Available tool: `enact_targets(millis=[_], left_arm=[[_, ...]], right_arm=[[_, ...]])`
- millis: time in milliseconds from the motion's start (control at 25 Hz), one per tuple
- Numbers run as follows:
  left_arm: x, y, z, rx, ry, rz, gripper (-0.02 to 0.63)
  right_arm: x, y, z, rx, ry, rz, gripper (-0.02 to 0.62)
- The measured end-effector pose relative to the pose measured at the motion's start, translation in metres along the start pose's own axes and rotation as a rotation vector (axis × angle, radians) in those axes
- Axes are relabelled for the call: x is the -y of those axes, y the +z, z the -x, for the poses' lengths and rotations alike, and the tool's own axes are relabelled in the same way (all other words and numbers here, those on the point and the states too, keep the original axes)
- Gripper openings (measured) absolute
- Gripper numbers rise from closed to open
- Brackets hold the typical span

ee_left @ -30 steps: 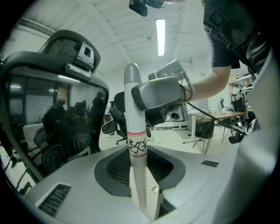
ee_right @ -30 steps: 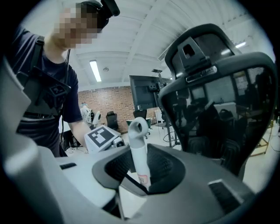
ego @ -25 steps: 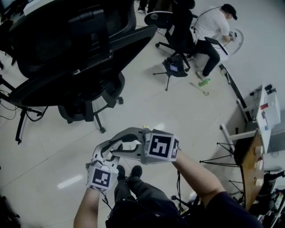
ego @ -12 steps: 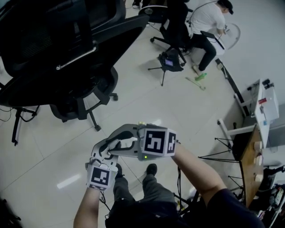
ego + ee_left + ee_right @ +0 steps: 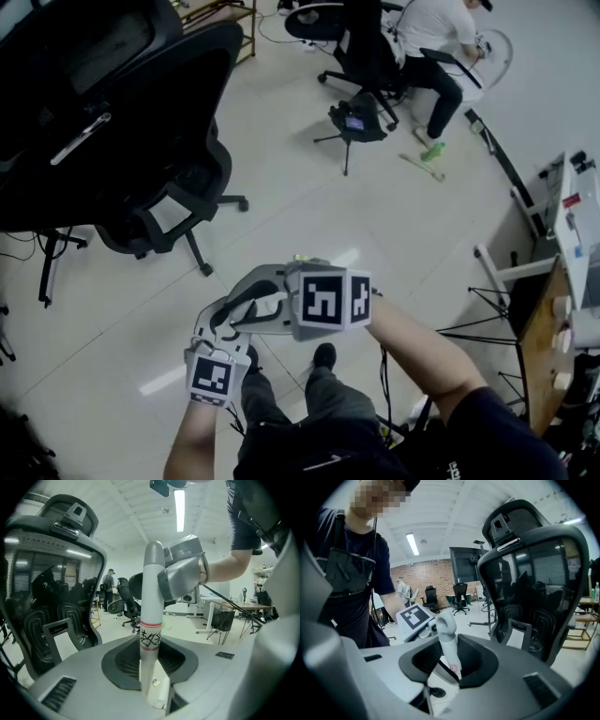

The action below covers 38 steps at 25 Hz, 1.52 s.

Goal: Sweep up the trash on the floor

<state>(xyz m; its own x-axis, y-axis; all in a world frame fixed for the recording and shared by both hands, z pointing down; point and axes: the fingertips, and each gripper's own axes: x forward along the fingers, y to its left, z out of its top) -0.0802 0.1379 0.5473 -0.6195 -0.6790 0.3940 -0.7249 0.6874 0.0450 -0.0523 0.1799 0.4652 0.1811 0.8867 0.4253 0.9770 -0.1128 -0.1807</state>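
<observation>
Both grippers hold what looks like one long white handle (image 5: pixel 151 620), marked with a red band and black lettering. The left gripper (image 5: pixel 214 326) has its fingers pinched on the shaft lower down. The right gripper (image 5: pixel 251 298) has its fingers clamped just under the rounded top end, and each gripper shows in the other's view. The bottom of the handle is in no view, so I cannot tell whether its sweeping end touches the floor (image 5: pixel 300 216). No trash is clear near the feet. The only candidates are a small green object (image 5: pixel 432 150) and a pale stick beside it, lying well away next to a seated person (image 5: pixel 441 37), and they are too small to identify. The main risk from here is that the unseen lower end swings blind. The black office chair (image 5: pixel 141 141) stands close on the left with its legs spread, and a low tripod (image 5: pixel 352 127) stands between here and the green object, so either could catch it. The round shaft may also twist or slide in the fingers if it is pushed hard against the floor.
</observation>
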Motion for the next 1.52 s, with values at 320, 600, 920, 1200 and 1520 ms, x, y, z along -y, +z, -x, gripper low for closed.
enact_targets(millis=[320, 600, 920, 1200, 1520], left_arm=[[0.053, 0.003, -0.042, -0.030, 0.009, 0.003, 0.084], [0.081, 0.011, -0.083, -0.027, 0.028, -0.015, 0.084], [0.115, 0.019, -0.136, -0.048, 0.026, -0.003, 0.084], [0.143, 0.030, -0.181, -0.062, -0.041, -0.035, 0.084], [0.147, 0.044, -0.173, -0.073, -0.110, -0.113, 0.077]], right_arm=[[-0.016, -0.041, 0.055, 0.012, 0.032, -0.009, 0.121], [-0.013, -0.071, 0.100, 0.050, 0.020, -0.023, 0.121], [-0.002, -0.109, 0.156, 0.068, -0.036, -0.057, 0.120], [0.008, -0.137, 0.202, 0.102, -0.110, -0.098, 0.118], [0.004, -0.120, 0.206, 0.190, -0.221, -0.109, 0.118]])
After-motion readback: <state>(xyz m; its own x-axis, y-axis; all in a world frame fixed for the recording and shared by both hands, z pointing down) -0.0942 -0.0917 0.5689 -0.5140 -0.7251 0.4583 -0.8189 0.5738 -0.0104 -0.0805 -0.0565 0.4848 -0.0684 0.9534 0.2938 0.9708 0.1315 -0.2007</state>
